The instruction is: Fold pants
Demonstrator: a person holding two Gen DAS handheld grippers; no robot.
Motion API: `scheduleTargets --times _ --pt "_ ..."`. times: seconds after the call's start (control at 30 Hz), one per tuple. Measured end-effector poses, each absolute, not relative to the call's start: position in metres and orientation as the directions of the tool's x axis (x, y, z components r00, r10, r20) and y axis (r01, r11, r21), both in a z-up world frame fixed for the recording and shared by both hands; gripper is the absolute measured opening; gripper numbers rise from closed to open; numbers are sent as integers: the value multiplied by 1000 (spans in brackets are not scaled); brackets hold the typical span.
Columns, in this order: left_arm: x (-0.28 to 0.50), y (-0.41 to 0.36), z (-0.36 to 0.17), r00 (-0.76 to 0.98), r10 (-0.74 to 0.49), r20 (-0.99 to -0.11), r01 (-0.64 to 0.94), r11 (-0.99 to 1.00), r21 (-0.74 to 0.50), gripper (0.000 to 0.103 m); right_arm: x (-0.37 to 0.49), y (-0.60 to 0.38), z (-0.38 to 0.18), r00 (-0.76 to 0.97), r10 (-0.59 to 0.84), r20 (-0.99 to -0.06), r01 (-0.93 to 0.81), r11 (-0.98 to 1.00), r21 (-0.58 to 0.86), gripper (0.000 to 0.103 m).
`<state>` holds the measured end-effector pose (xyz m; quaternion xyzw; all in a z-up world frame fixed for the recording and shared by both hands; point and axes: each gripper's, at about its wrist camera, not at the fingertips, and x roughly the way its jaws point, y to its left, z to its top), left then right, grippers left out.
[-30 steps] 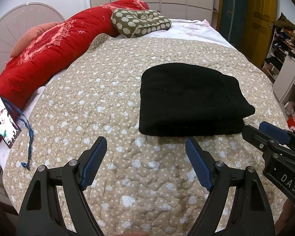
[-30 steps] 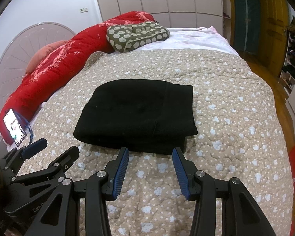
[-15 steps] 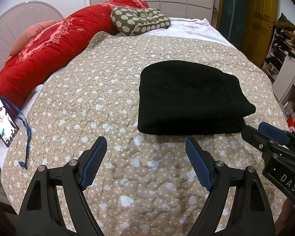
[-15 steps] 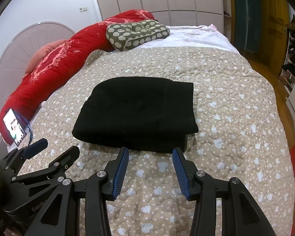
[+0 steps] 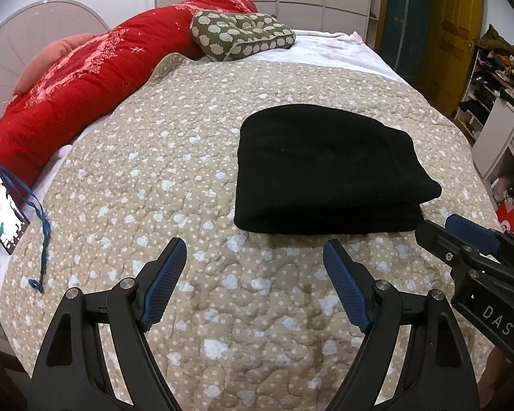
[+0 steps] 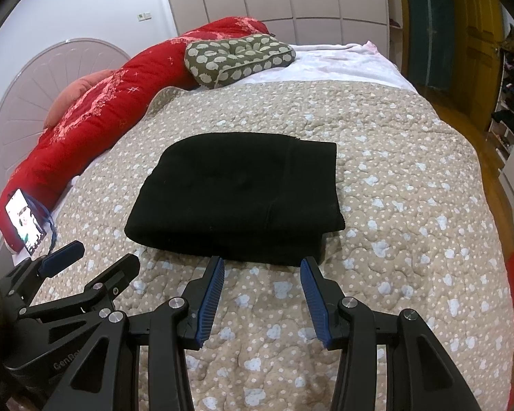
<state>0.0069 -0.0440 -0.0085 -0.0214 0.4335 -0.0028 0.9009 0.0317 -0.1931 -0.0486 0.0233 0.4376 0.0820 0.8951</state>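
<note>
Black pants [image 5: 325, 167] lie folded into a thick rectangle on the beige dotted quilt [image 5: 161, 157]. My left gripper [image 5: 255, 248] hovers just in front of the bundle's near left part, jaws wide open and empty. In the right wrist view the same pants [image 6: 240, 191] sit directly ahead. My right gripper [image 6: 262, 262] is open with nothing between its blue pads, its tips close to the bundle's near edge without gripping it. The left gripper [image 6: 85, 257] shows at the lower left of that view, and the right gripper [image 5: 452, 226] at the right edge of the left wrist view.
A long red duvet roll [image 5: 96, 78] lines the bed's left side, with a green patterned cushion [image 5: 240, 37] at the far end. A phone [image 5: 1, 202] with a blue lanyard [image 5: 39, 226] lies at the left edge. Shelves [image 5: 497, 102] and a yellow door [image 5: 452, 24] stand right.
</note>
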Motion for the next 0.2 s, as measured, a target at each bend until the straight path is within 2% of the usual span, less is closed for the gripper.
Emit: scheduleTargets --times 0.2 --pt "7 -42 -13 635 -30 -772 -7 999 -44 83 29 -217 -51 624 121 -772 -82 993 90 45"
